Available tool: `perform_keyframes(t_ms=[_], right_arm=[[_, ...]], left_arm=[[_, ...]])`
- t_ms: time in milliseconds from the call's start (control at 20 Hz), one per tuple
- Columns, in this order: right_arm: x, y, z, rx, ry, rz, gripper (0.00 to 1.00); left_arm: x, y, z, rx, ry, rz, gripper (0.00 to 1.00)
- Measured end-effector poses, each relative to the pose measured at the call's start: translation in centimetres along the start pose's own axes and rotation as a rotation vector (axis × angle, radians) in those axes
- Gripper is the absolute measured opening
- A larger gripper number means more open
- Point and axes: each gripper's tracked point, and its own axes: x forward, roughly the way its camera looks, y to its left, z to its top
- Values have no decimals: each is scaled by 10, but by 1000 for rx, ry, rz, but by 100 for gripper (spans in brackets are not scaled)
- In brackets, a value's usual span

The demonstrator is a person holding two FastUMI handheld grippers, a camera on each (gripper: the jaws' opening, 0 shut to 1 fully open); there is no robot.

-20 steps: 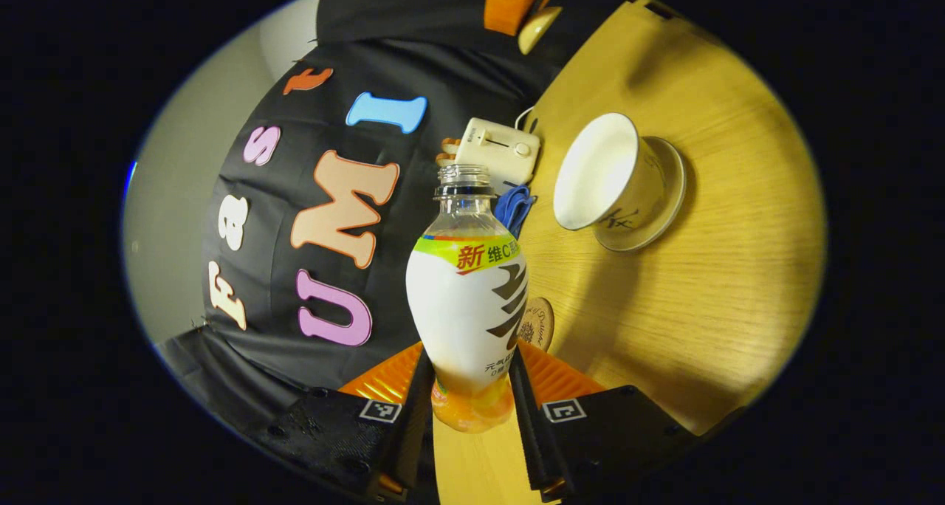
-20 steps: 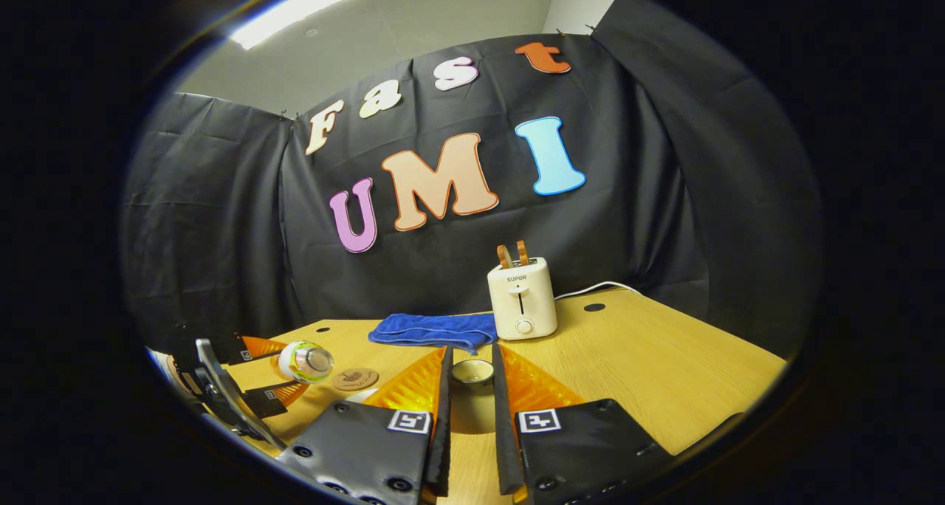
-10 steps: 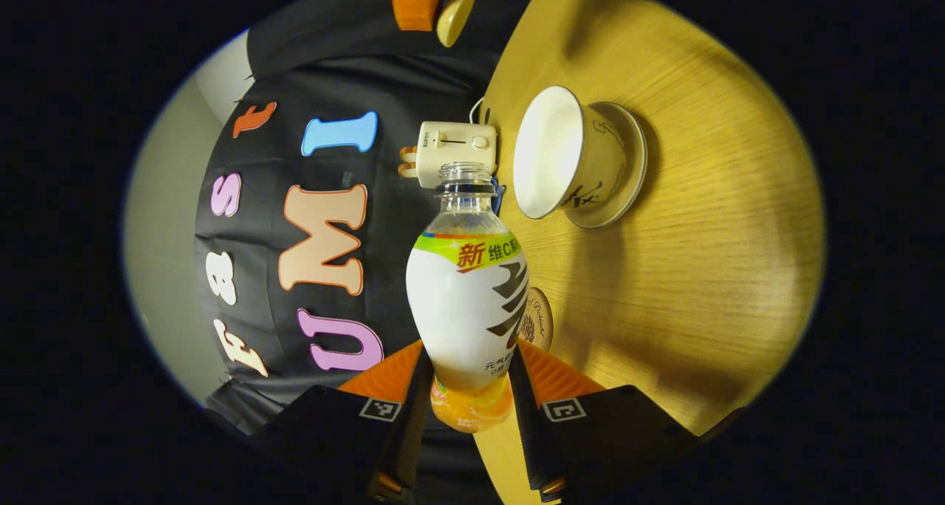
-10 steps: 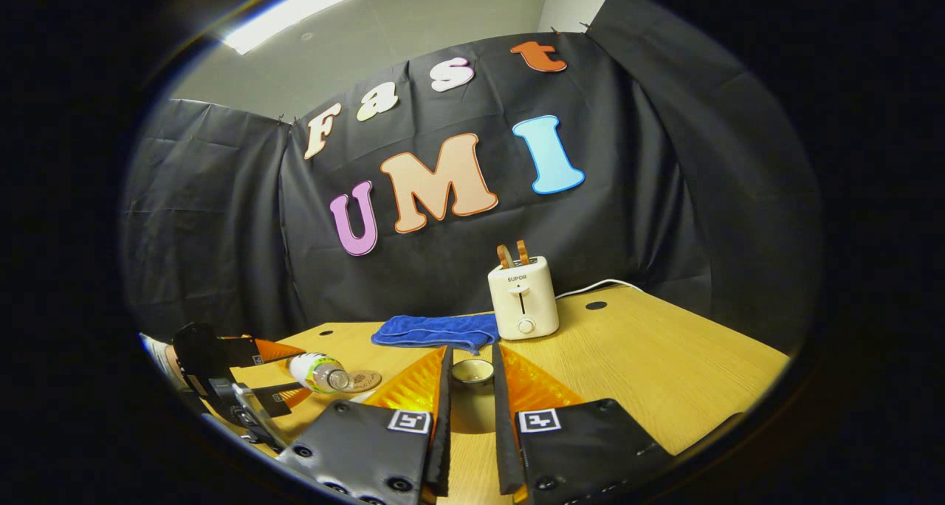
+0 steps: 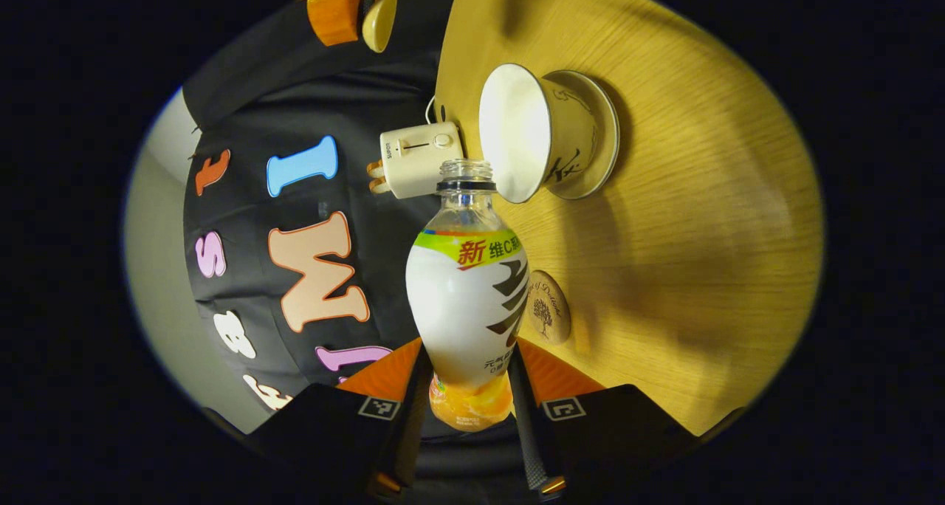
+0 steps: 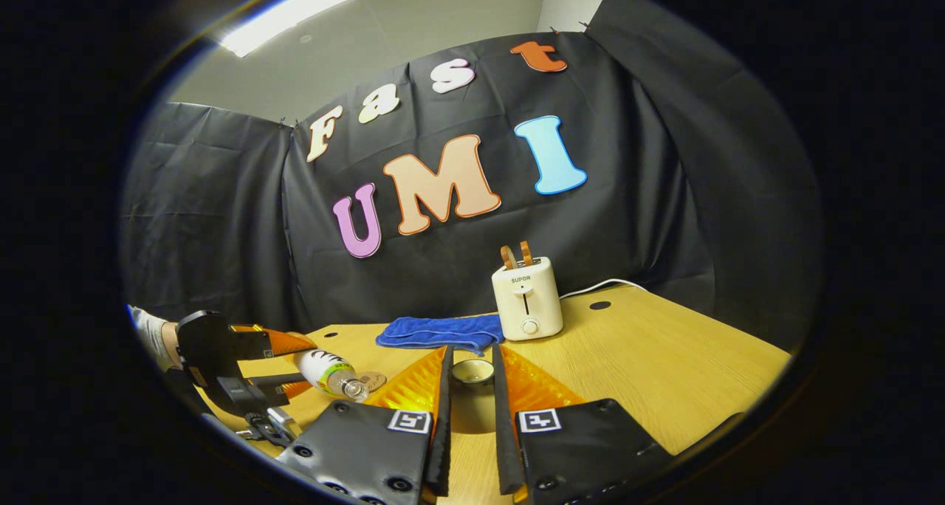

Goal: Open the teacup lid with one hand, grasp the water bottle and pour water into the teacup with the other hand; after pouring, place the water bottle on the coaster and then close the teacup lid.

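Observation:
My left gripper point(image 5: 466, 365) is shut on the lower body of the white-labelled water bottle point(image 5: 466, 291), which is uncapped and tipped over sideways. Its mouth sits right at the rim of the white teacup point(image 5: 528, 139) on its saucer point(image 5: 602, 139). No stream of water is visible. The round wooden coaster point(image 5: 550, 317) lies on the table just behind the bottle. My right gripper point(image 6: 471, 376) is shut on the teacup lid point(image 6: 472, 372), held above the table. In the right gripper view the left gripper point(image 6: 273, 357) and tilted bottle point(image 6: 328, 372) sit at lower left, beside the coaster point(image 6: 373, 379).
A cream toaster point(image 6: 526, 298) with its cord stands at the back of the wooden table point(image 6: 664, 365), and a folded blue towel point(image 6: 439, 331) lies left of it. A hand point(image 6: 151, 335) holds the left gripper. The black cloth wall closes off the back.
The left gripper has rolled further, tipping the bottle more and bringing its mouth from beside the cup to the rim. The right gripper has stayed almost still with the lid.

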Motion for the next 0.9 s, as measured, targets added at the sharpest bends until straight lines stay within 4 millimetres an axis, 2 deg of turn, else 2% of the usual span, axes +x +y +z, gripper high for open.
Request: perform_keyframes(t_ms=[200,250,450,500,650,750,900], right_arm=[[0,-1,1,7,1,0,31],[0,-1,0,8,1,1,27],[-1,1,2,7,-2,6,29],[-2,2,3,7,-3,7,29],[-2,2,5,9,-6,9,27],[-3,1,6,11,-9,10,31],[-4,2,6,15,-10,12,31]], left_arm=[[1,5,-2,67,12,-7,55],[1,6,-2,79,15,-8,55],[-1,12,-2,134,22,-4,57],[-3,15,-1,153,22,0,55],[-1,24,1,205,24,6,55],[-2,28,2,235,28,6,55],[-2,33,3,277,36,4,55]])
